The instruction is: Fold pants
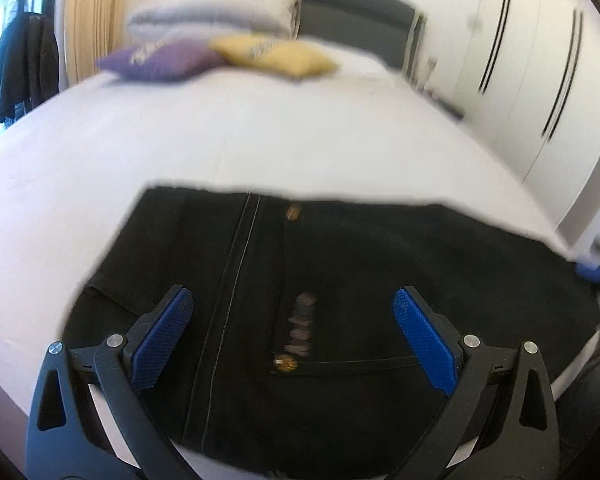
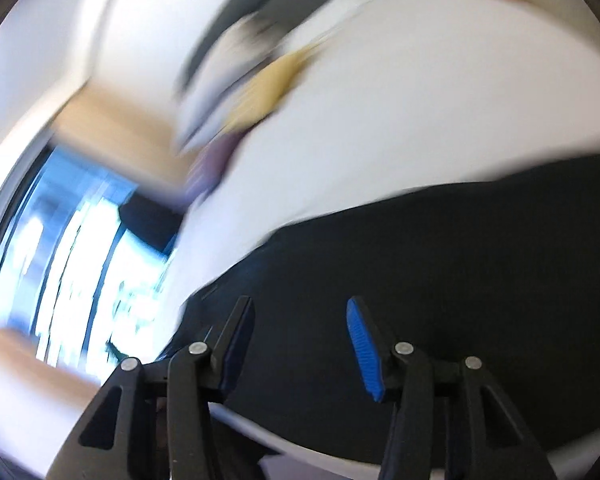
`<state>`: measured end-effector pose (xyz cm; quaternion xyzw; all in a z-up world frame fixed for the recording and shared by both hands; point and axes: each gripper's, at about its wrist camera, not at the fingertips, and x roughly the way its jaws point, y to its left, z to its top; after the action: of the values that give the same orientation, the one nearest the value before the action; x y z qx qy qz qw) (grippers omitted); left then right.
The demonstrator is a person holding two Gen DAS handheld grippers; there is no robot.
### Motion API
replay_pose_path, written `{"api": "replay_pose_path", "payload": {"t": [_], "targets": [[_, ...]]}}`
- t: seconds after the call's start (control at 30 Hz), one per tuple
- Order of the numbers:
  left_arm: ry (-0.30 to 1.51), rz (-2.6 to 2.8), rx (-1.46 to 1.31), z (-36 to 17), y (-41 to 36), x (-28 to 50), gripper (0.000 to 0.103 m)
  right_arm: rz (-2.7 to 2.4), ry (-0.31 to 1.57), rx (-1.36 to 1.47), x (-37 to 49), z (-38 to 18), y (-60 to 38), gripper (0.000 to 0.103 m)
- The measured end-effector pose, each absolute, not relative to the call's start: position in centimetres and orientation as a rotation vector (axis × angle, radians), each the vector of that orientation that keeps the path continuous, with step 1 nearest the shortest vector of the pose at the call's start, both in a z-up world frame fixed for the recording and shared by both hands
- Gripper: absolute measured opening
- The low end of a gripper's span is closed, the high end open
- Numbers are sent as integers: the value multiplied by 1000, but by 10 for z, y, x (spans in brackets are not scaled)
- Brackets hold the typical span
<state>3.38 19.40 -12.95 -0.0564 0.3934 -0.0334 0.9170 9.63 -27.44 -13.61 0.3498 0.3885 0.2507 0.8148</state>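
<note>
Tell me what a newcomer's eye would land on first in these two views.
The black pants lie spread flat on the white bed, filling the near half of the left wrist view, with pale stitching and a worn patch showing. Behind them, a purple cushion and a yellow cushion sit side by side near the dark headboard. The left gripper and right gripper both hang open over the cloth, holding nothing.

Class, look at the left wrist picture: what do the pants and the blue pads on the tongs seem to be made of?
Pants: probably black denim or heavy cotton, matte; pale contrast stitching down a seam and brassy rivets suggest jeans. Pads: likely moulded rubber or plastic, matte blue, with a fine cross-hatched grip texture. Blur leaves both uncertain.
</note>
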Motion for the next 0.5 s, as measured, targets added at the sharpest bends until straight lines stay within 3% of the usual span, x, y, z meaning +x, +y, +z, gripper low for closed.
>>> {"api": "replay_pose_path", "payload": {"t": [0.1,0.23,0.37,0.4,0.5], "targets": [[848,-75,-98,-150,195,38,102,698,894,702,154,-142,-190,57],[856,-99,-40,-148,191,28,102,532,1092,685,216,-187,-156,53],[731,-130,-26,-118,185,0,102,633,987,702,224,-160,-141,55],[705,-141,-23,-113,182,0,102,685,973,672,221,-153,-127,61],[736,-118,24,-126,174,22,102,786,1037,633,243,-154,-83,65]]}}
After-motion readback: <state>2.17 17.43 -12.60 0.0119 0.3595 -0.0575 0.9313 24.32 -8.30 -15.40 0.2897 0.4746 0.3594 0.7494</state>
